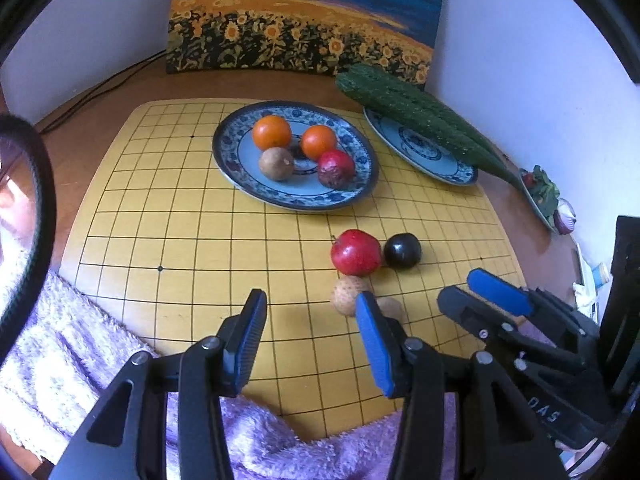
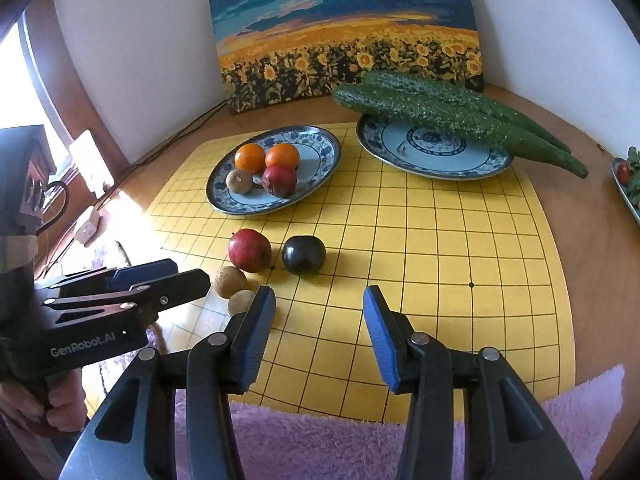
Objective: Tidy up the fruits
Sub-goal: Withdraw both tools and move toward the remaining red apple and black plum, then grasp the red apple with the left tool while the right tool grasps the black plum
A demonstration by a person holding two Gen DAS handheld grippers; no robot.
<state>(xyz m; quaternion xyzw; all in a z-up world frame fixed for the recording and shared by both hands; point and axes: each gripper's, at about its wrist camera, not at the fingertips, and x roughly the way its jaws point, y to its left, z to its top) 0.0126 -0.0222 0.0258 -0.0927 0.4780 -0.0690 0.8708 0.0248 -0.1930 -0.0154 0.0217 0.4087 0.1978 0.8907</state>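
Observation:
A blue-patterned plate [image 1: 240, 168] [image 2: 320, 160] on the yellow grid board holds two oranges [image 1: 272, 132], a brown fruit [image 1: 276, 163] and a dark red fruit [image 1: 336, 168]. On the board lie a red apple [image 1: 355, 252] [image 2: 249, 250], a black plum [image 1: 402, 250] [image 2: 304, 254] and two small tan fruits [image 1: 347, 295] [image 2: 230, 281]. My left gripper [image 1: 310, 322] is open and empty, just short of the tan fruits. My right gripper [image 2: 319, 322] is open and empty, below the plum; it also shows in the left wrist view [image 1: 476, 292].
A second plate [image 2: 432, 160] at the back right carries two long cucumbers [image 2: 440, 116]. A sunflower painting [image 2: 344, 32] leans on the wall. A purple fluffy towel [image 2: 320, 440] covers the board's near edge. A salad dish [image 2: 628, 184] sits far right. Cables run at the left.

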